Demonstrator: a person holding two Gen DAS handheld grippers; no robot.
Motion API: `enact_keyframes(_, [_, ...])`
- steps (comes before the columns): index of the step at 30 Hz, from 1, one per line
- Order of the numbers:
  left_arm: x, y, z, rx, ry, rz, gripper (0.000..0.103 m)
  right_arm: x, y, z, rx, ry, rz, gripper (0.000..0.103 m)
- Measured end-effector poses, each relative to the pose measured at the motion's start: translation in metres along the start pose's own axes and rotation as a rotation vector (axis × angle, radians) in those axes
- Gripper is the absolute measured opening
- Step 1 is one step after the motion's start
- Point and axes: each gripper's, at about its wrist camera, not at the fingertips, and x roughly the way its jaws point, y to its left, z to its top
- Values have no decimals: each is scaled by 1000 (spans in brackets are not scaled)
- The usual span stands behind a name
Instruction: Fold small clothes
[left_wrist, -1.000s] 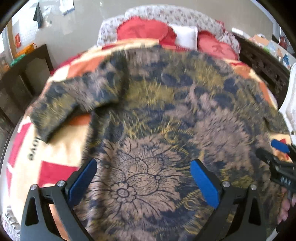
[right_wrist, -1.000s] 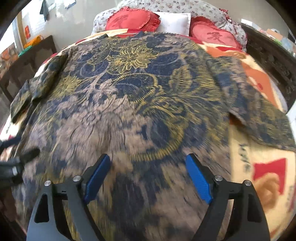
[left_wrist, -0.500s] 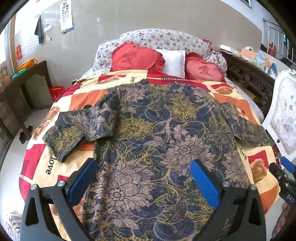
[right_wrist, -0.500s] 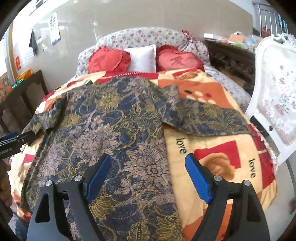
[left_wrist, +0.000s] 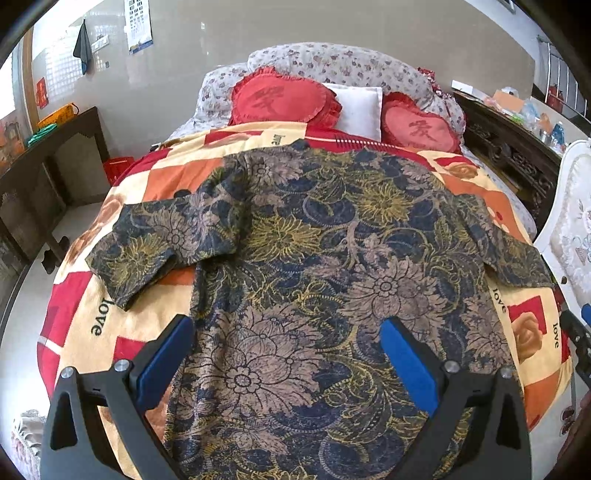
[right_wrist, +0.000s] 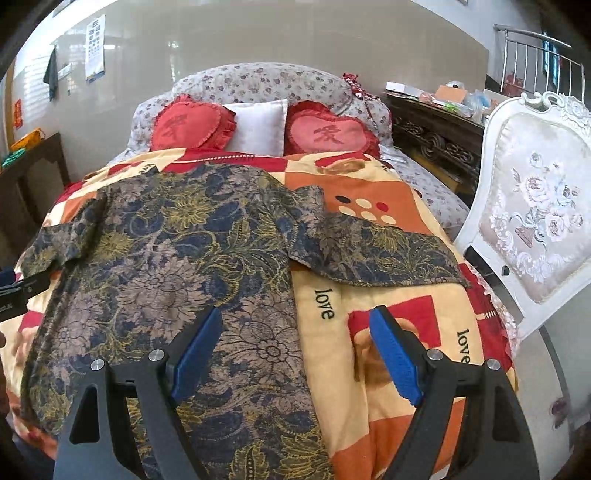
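Right wrist alone shows white chair beside shirt.

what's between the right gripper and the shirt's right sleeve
Nothing visible. The right gripper hangs open above the shirt, and only bare blanket lies between its fingers and the spread right sleeve.

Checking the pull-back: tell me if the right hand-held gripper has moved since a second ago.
Yes. The right hand-held gripper backed up and away from the shirt; the pillows now look smaller.
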Motion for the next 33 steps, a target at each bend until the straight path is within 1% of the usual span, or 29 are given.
enact_keyframes(6, [14, -2, -4, -4, 44, -12, 103, 9, -5, -2, 34, 20, 15, 92])
enact_keyframes(12, [22, -4, -11, 5, 68, -16, 103, 18, 0, -9, 30, 45, 34, 92])
enact_keyframes(25, [27, -8, -11, 11, 84, -25, 103, 20, 3, -11, 34, 49, 43, 92])
enact_keyframes(33, [29, -11, -13, 13, 92, -24, 103, 19, 4, -11, 30, 37, 41, 92])
